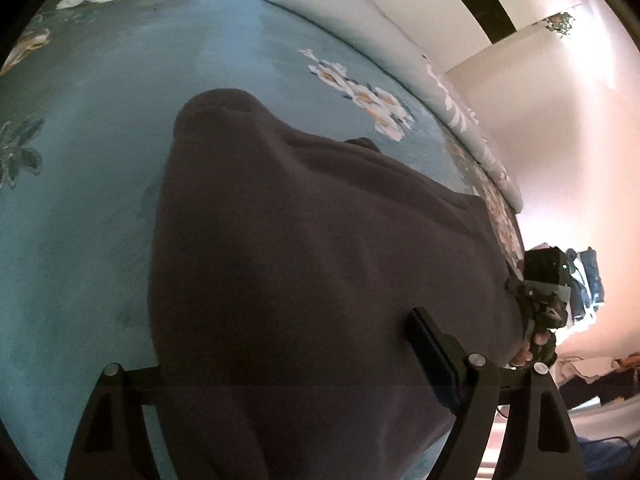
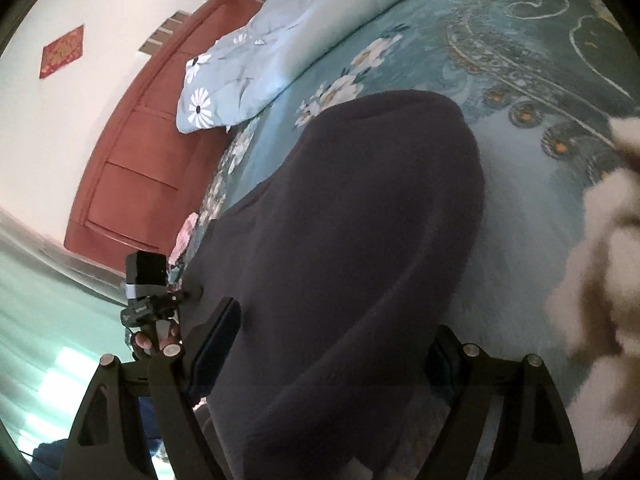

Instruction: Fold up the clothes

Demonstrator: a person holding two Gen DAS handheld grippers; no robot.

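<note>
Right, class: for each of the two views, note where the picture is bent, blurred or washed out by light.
Left wrist view: the fisheye curves the bed edge into an arc, the wall is washed out pinkish, and the dark garment shows little detail. Right wrist view: the cupboard bows, the pale cloth at the right is smeared, and the floor carries bright glare patches.

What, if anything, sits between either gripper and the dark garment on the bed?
Nothing visible. The dark garment lies on the blue floral bedspread and already reaches between the open jaws of the left gripper and the right gripper. The pillow lies beyond it.
</note>
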